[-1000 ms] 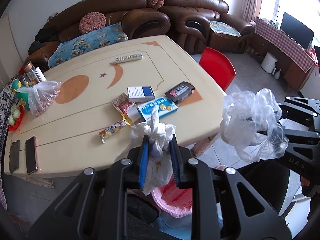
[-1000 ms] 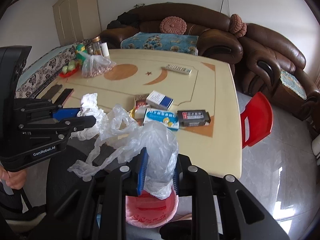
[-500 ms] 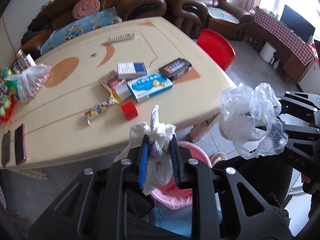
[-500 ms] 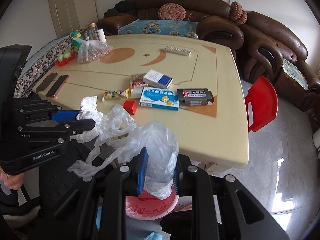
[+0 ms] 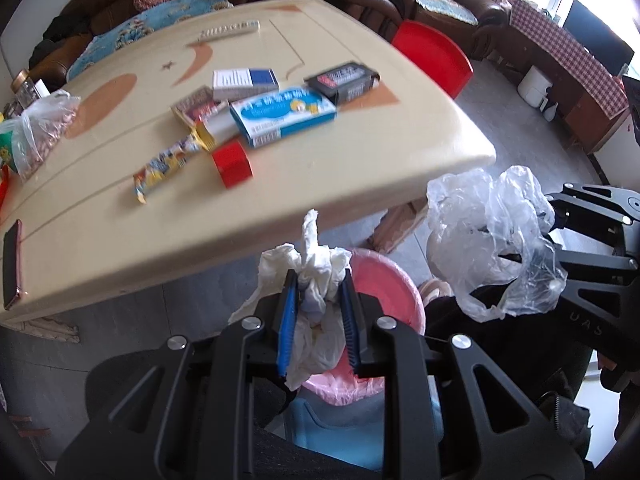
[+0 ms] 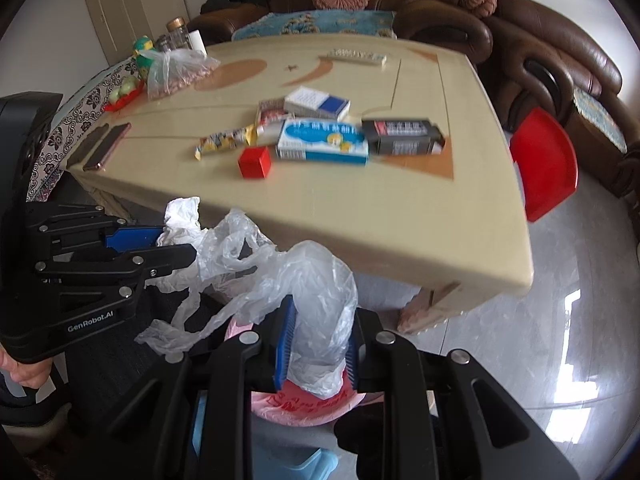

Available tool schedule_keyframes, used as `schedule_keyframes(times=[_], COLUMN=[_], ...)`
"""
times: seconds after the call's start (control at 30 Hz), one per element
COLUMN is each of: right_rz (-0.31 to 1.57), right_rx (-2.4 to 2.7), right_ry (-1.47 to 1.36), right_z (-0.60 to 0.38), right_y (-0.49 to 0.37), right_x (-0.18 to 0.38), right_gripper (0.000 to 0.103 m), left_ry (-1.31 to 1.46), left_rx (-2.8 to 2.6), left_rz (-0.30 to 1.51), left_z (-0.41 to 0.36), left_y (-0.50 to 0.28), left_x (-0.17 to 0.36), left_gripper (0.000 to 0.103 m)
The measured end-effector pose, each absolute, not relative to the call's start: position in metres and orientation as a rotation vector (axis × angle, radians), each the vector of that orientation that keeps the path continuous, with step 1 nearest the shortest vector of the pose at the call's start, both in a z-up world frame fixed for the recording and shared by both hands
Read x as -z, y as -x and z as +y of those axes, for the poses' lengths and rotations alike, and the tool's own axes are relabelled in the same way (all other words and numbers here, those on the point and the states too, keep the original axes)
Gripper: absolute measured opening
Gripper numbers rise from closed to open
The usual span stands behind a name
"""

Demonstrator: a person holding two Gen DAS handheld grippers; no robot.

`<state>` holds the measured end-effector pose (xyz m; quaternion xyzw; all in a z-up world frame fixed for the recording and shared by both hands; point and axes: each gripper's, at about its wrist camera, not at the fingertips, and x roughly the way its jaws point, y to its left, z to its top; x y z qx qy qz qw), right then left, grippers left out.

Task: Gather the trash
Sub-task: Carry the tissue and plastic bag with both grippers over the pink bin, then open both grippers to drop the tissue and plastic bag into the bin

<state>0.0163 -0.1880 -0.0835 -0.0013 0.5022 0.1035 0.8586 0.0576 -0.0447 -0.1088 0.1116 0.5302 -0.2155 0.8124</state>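
With your left claw [image 5: 316, 320] pinching the crumpled tissue [image 5: 316, 280] and your right claw [image 6: 316, 344] pinching the plastic bag [image 6: 304, 280], both off the bench's near edge above the pink bin [image 5: 384, 288], you likely spread both claws next.

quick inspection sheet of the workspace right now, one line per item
surface: cream table, its near edge above the bin
job's things: crumpled white tissue in the left gripper; clear plastic bag in the right gripper; pink bin on the floor below both
clutter: blue-and-white box, black box, red cube, snack wrapper, remote, two phones, tied bag of nuts
grippers: left gripper shut on the tissue; right gripper shut on the plastic bag
cables: nothing seen
surroundings: brown sofa, red chair, grey tiled floor
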Motion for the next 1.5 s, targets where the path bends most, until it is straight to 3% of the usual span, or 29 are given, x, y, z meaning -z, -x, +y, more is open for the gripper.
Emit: schedule_keyframes(times=[0.37, 1.5], right_rz=[1.12, 1.604], right_rx=[-0.191, -0.163], right_ry=[-0.011, -0.123], right_z=[-0.189, -0.195], right_y=[-0.005, -0.058], right_x=[0.135, 0.352], right_gripper=[0.022, 0.023], left_ry=[-0.272, -0.1], left_rx=[0.48, 0.427], left_rz=[1.164, 1.685], left_z=[-0.056, -0.064], left_y=[-0.04, -0.086], left_x=[0.151, 0.365], left_gripper=[0.021, 0.021])
